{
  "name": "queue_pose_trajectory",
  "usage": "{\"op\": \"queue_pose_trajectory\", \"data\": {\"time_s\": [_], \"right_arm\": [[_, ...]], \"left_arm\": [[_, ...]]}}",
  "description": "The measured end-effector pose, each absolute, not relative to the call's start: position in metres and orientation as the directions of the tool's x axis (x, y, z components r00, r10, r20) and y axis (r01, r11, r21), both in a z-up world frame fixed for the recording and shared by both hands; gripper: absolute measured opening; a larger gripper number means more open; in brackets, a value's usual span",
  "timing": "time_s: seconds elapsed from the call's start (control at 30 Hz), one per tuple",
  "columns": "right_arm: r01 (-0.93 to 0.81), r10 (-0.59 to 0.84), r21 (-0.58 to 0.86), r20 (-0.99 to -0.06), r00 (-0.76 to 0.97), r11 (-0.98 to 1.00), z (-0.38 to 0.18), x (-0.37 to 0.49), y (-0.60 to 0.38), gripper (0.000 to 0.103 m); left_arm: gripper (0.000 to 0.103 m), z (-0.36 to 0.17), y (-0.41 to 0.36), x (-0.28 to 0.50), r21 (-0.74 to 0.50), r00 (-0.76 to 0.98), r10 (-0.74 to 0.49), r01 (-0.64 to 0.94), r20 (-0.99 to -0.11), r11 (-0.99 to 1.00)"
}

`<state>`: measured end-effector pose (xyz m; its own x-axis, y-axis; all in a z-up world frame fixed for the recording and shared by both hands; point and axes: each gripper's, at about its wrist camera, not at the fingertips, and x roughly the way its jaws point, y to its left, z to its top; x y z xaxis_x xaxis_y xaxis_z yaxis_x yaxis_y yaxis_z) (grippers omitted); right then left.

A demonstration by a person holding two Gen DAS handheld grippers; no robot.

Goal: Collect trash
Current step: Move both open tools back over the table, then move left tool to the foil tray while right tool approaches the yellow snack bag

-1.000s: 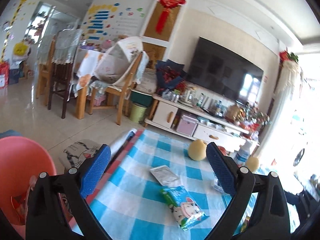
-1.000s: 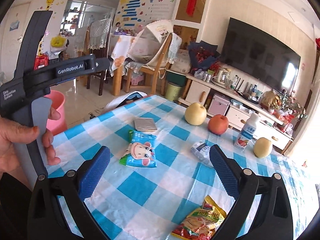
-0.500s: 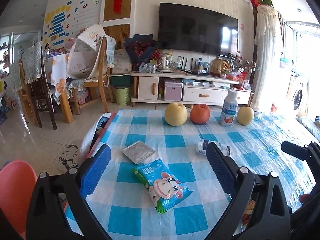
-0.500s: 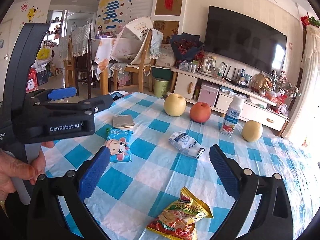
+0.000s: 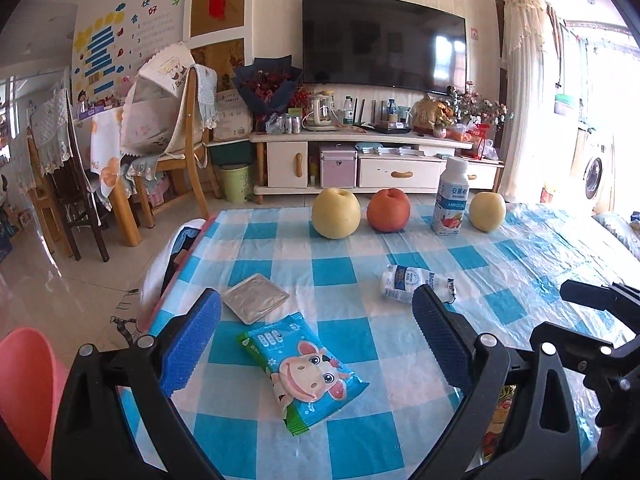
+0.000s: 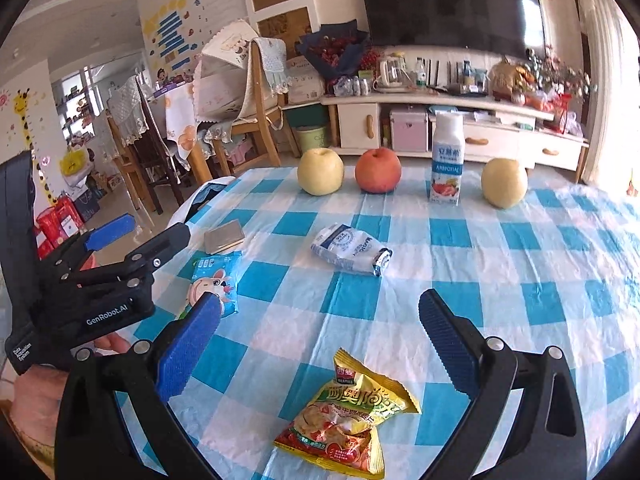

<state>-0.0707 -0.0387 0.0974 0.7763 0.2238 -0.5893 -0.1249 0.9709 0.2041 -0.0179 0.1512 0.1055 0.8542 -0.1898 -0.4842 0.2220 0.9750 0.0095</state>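
Both claws, left claw [image 5: 316, 336] and right claw [image 6: 320, 320], hang released above the desk [image 6: 520, 264]. Approach step, I judge (nothing grasped): next, the left descends onto the blue cow wrapper [image 5: 304, 368] at its 6 o'clock.

Home living room: wall television [image 5: 384, 42] over white media cabinet [image 5: 372, 168] ahead; dining chairs [image 5: 176, 148] to the left

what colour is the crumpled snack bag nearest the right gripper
Mostly yellow with green and red print; the crumpled snack bag shows best in the right wrist view.
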Motion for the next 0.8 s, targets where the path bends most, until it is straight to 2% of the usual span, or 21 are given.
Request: {"op": "queue_pose_trajectory", "data": {"time_s": [0.33,0.5,0.6,0.8], "right_arm": [[-0.087,0.221,0.245,-0.597,0.771,0.966,0.101,-0.055,-0.078,0.098],[-0.090,0.251,0.278,-0.624,0.740,0.956,0.095,-0.046,-0.092,0.098],[-0.100,0.267,0.283,-0.647,0.714,0.954,0.090,-0.044,-0.090,0.098],[-0.157,0.282,0.240,-0.686,0.671,0.958,0.083,-0.043,-0.071,0.098]], "left_arm": [[0.097,0.095,0.165,0.017,-0.012,0.816,-0.148,0.171,-0.559,0.985],[0.097,0.076,0.196,0.045,-0.143,0.741,-0.123,0.037,-0.660,0.989],[0.097,0.067,0.211,0.060,-0.233,0.714,-0.136,-0.039,-0.686,0.972],[0.097,0.052,0.198,0.091,-0.200,0.653,-0.111,-0.064,-0.749,0.978]]}}
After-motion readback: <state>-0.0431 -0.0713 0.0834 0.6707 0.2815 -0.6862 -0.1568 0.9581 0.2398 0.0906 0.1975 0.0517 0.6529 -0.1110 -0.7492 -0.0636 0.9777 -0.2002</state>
